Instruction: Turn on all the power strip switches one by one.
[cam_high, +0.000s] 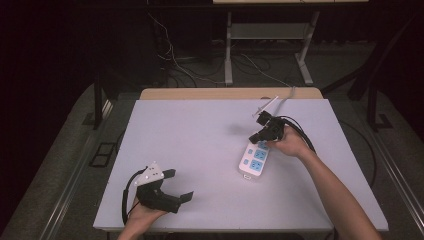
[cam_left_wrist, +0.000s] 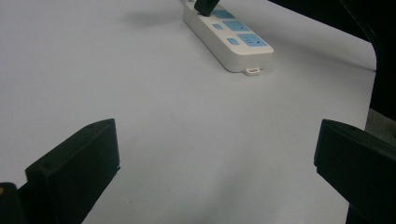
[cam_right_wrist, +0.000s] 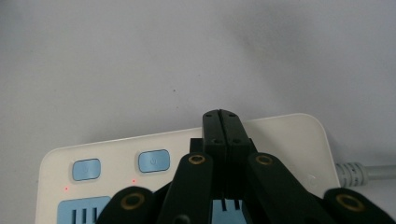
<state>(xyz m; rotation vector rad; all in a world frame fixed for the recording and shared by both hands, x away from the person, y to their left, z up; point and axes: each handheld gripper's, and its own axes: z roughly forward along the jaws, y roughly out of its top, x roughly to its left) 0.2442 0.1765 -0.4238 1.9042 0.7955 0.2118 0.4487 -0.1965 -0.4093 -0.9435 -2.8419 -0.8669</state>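
Note:
A white power strip (cam_high: 252, 161) with blue sockets and blue buttons lies on the table right of centre. My right gripper (cam_high: 260, 135) hovers over its far end, jaws pressed together with nothing between them. In the right gripper view the shut tips (cam_right_wrist: 220, 116) point down at the power strip (cam_right_wrist: 289, 135) beside two blue switches (cam_right_wrist: 154, 161); whether they touch it I cannot tell. My left gripper (cam_high: 177, 185) rests near the front left, jaws wide apart. In the left gripper view it (cam_left_wrist: 215, 158) faces the power strip (cam_left_wrist: 229, 39) across bare table.
The white table (cam_high: 200, 125) has its wooden far edge (cam_high: 210, 93) beyond. The strip's grey cord (cam_right_wrist: 369, 172) runs off toward the far right edge (cam_high: 280, 102). Black cables trail from both grippers. The dark floor holds table legs and wires.

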